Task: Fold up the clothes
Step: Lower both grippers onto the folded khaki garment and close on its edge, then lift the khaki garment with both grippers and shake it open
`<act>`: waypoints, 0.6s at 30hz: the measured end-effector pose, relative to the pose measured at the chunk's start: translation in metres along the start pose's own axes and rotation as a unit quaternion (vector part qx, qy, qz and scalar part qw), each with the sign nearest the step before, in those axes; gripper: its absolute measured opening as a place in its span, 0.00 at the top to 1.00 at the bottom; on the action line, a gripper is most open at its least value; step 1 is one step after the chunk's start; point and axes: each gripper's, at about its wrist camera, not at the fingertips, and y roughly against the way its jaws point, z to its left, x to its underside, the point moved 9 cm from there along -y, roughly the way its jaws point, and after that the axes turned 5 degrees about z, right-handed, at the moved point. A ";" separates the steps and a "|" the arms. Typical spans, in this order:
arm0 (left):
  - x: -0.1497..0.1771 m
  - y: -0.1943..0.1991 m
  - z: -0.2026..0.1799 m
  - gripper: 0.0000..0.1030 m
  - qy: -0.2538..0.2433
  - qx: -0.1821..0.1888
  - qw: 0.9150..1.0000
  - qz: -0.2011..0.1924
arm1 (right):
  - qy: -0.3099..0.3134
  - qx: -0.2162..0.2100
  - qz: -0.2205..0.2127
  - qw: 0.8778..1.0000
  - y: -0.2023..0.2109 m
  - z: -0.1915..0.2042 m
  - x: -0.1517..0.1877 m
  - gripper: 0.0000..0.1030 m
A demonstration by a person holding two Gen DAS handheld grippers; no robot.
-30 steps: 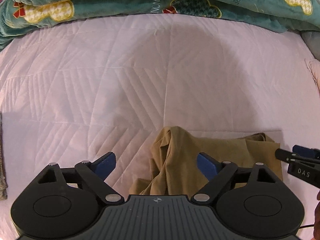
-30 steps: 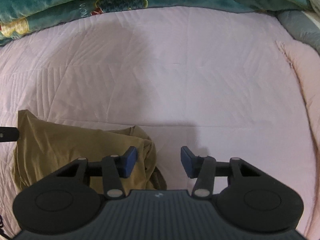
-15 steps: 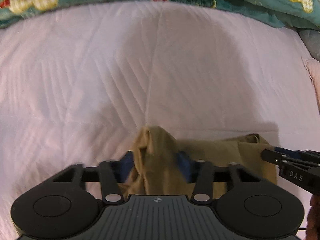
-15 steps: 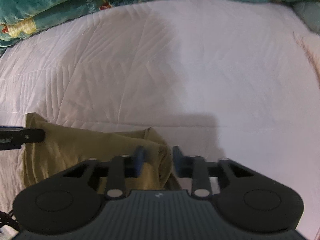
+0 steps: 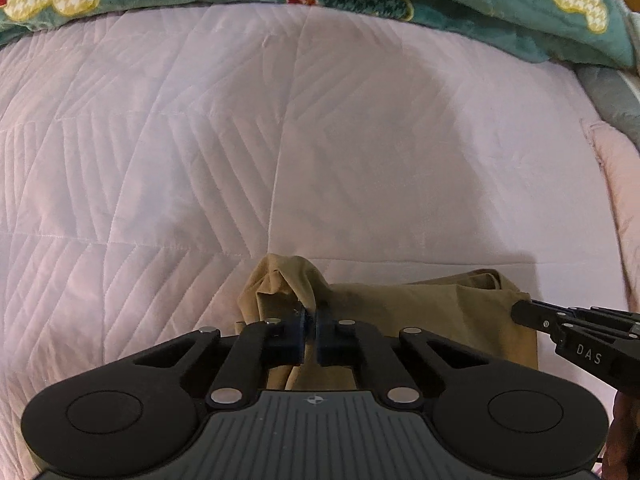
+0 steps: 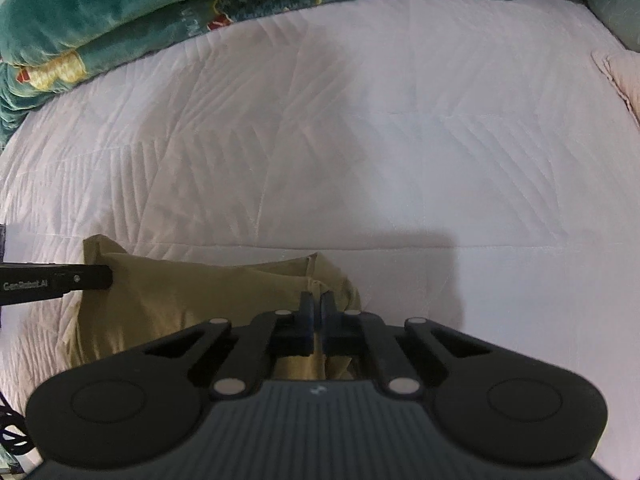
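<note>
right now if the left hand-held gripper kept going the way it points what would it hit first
The left hand-held gripper is already shut on a bunched corner of the olive-tan garment, so it would push that cloth down into the pale quilted bedspread right beneath, though depth is hard to judge.

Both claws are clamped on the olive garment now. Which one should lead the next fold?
Probably either: left claw pinches the olive garment at its bunched left corner, right claw its right corner.

Right gripper (image 6: 316,308) pinches the olive garment's (image 6: 192,300) corner on the quilt (image 6: 400,140).
</note>
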 end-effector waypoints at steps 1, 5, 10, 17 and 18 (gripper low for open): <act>0.001 0.002 0.000 0.96 -0.001 0.002 1.000 -0.001 | 0.001 0.000 -0.002 1.000 0.002 0.001 0.001 0.97; 0.002 0.009 0.001 0.96 -0.002 0.007 1.000 -0.007 | 0.003 -0.001 -0.008 1.000 0.012 0.005 0.002 0.97; -0.002 0.025 0.001 0.96 -0.004 0.013 1.000 -0.018 | 0.007 -0.004 -0.023 1.000 0.026 0.010 -0.003 0.97; -0.010 0.054 -0.004 0.96 -0.005 0.009 0.999 -0.033 | 0.015 -0.007 -0.044 0.999 0.049 0.020 -0.015 0.97; -0.012 0.060 -0.005 0.96 -0.005 0.009 0.999 -0.037 | 0.016 -0.008 -0.048 0.999 0.054 0.021 -0.017 0.97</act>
